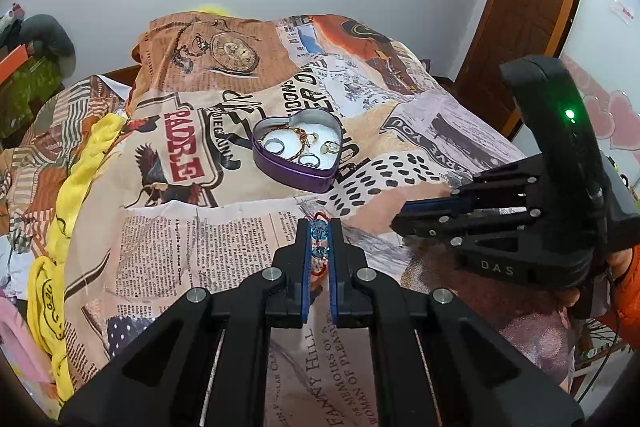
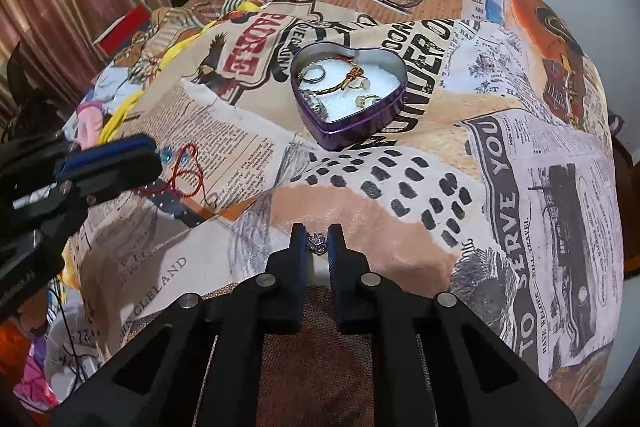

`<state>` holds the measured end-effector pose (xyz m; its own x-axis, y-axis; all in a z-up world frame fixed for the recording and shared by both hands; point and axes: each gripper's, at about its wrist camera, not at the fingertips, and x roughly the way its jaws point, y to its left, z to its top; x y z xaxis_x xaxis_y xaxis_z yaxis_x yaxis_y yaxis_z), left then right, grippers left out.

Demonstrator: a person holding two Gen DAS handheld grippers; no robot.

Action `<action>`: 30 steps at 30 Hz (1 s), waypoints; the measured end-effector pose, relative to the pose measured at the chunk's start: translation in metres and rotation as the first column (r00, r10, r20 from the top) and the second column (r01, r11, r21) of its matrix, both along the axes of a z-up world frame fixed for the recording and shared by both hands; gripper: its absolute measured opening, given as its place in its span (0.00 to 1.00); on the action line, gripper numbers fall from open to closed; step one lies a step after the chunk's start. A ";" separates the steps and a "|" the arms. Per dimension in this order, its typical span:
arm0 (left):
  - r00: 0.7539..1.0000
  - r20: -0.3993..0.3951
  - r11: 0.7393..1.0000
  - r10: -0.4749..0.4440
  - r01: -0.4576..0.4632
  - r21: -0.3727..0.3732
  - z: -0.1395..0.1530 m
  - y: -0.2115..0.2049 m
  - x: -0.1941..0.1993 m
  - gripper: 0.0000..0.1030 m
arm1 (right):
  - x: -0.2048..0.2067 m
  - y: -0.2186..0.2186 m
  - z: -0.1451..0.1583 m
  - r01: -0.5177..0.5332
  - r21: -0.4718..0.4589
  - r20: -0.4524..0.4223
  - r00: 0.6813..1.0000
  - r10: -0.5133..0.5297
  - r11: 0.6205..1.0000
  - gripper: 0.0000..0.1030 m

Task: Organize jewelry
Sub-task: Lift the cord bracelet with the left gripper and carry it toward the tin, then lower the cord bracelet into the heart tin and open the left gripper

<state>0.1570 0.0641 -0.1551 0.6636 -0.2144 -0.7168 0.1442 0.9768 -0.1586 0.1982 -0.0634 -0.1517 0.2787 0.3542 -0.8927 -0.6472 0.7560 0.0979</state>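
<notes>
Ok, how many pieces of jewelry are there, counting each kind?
Rings in the purple heart-shaped metal tin: 4 (2 silver, 2 gold)
Cord bracelets: 2, the brown-gold braided bracelet in the tin and the red cord bracelet with blue beads in the left gripper
Small silver trinket in the right gripper: 1
Total: 7

Your right gripper [image 2: 318, 241] at six o'clock, clamped on a small silver trinket [image 2: 317, 242], purple heart-shaped tin [image 2: 362, 131] of rings at twelve, your left gripper [image 2: 150, 157] at nine, pinching a red-corded blue-bead bracelet [image 2: 188, 169]
</notes>
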 end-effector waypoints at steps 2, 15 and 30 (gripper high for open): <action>1.000 0.003 1.000 0.002 -0.002 -0.002 0.001 0.001 0.001 0.06 | -0.001 0.000 0.001 -0.001 -0.002 0.012 1.000 0.001 1.000 0.09; 0.998 0.062 1.000 0.005 -0.006 0.011 0.025 0.001 0.015 0.06 | 0.011 -0.015 0.037 0.062 0.082 0.086 0.994 -0.069 0.995 0.09; 0.991 0.134 1.000 -0.009 0.007 0.014 0.050 -0.003 0.054 0.06 | 0.044 -0.014 0.070 0.079 0.166 0.161 0.981 -0.106 0.983 0.09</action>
<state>0.2112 0.0616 -0.1056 0.7524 -0.2108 -0.6241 0.1712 0.9774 -0.1238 0.2417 -0.0775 -0.0818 0.4585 0.4526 -0.7648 -0.5929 0.7969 0.1162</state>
